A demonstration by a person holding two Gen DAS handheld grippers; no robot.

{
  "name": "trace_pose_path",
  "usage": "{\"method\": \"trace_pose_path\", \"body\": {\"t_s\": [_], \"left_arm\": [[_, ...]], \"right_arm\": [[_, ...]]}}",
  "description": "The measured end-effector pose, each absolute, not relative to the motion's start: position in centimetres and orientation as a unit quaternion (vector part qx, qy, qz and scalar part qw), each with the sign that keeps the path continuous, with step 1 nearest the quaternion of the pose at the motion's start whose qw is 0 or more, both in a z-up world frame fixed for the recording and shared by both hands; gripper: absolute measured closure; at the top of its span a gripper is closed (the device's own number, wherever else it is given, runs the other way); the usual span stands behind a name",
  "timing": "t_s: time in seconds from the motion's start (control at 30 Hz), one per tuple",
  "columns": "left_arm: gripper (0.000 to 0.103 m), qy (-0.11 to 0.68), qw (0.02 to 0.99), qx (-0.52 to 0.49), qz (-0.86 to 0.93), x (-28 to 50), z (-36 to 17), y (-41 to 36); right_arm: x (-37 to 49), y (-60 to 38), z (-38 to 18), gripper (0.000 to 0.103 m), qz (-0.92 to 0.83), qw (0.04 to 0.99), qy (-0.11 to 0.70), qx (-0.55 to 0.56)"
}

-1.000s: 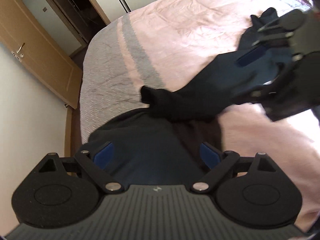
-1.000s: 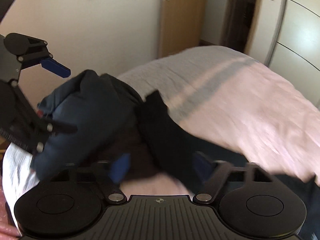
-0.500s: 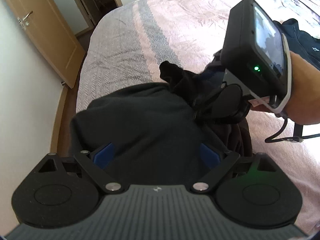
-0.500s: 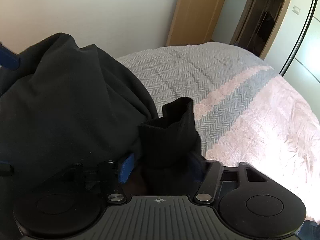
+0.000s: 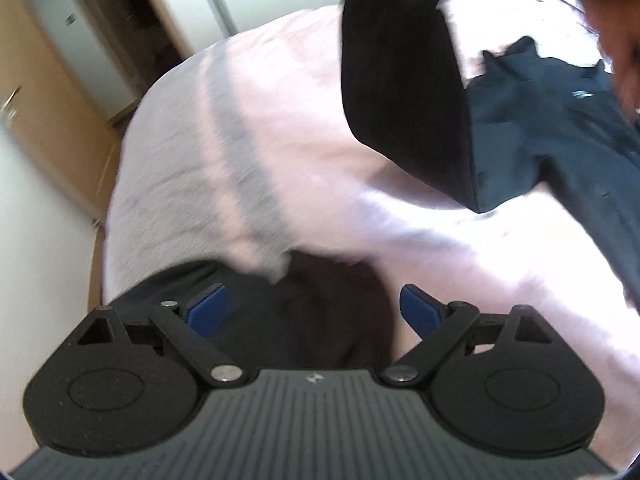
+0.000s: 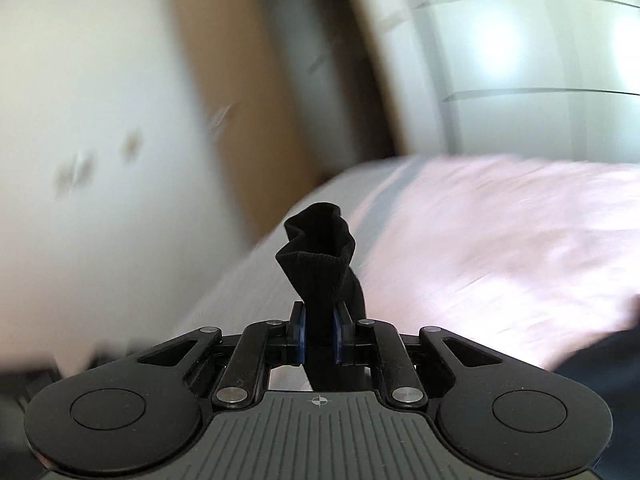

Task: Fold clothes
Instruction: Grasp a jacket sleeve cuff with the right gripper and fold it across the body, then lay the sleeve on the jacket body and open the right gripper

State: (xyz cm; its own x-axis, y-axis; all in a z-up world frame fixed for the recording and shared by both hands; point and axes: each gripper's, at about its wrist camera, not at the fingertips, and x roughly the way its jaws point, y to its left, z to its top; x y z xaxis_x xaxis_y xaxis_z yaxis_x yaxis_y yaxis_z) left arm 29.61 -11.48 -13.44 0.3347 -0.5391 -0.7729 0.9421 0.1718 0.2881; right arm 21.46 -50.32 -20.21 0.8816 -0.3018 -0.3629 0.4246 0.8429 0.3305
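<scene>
Motion blur smears the door [image 6: 240,128] and bedspread [image 6: 500,248]; the dark garment [image 5: 560,140] runs off-frame.

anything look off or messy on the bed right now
Nothing damaged or spilled. The black ribbed knit cuff is bunched and twisted between the right gripper fingers, which are closing on it. A dark navy garment lies crumpled, unfolded, on the pink bedspread. The left gripper is open over dark fabric.
</scene>
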Motion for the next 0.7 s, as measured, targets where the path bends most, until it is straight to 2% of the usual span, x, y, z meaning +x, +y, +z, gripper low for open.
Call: {"method": "trace_pose_path", "body": {"t_s": [0.13, 0.23, 0.33, 0.43, 0.53, 0.63, 0.7], "left_arm": [[0.012, 0.248, 0.705, 0.389, -0.539, 22.3, -13.3, -16.7], [0.012, 0.249, 0.692, 0.388, -0.555, 16.6, -13.6, -20.6], [0.012, 0.27, 0.679, 0.386, -0.563, 11.0, -15.1, -24.0], [0.012, 0.293, 0.664, 0.392, -0.566, 6.1, -16.9, -26.9], [0.012, 0.296, 0.645, 0.408, -0.574, 3.5, -18.0, -29.0], [0.012, 0.289, 0.629, 0.426, -0.583, 1.7, -18.6, -30.4], [0.012, 0.284, 0.621, 0.436, -0.586, 1.3, -18.7, -31.2]], "right_arm": [[6.7, -59.4, -17.7, 0.091, -0.307, 0.924, 0.064, 0.218], [-3.9, -65.1, -19.7, 0.091, -0.395, 0.889, 0.047, 0.226], [-12.2, -71.0, -26.0, 0.091, -0.456, 0.838, 0.083, 0.289], [-16.0, -75.5, -33.8, 0.091, -0.466, 0.795, 0.135, 0.364], [-19.0, -77.9, -39.3, 0.091, -0.441, 0.779, 0.179, 0.408], [-21.0, -78.1, -41.0, 0.091, -0.421, 0.779, 0.183, 0.426], [-21.6, -78.2, -40.0, 0.091, -0.411, 0.784, 0.169, 0.434]]}}
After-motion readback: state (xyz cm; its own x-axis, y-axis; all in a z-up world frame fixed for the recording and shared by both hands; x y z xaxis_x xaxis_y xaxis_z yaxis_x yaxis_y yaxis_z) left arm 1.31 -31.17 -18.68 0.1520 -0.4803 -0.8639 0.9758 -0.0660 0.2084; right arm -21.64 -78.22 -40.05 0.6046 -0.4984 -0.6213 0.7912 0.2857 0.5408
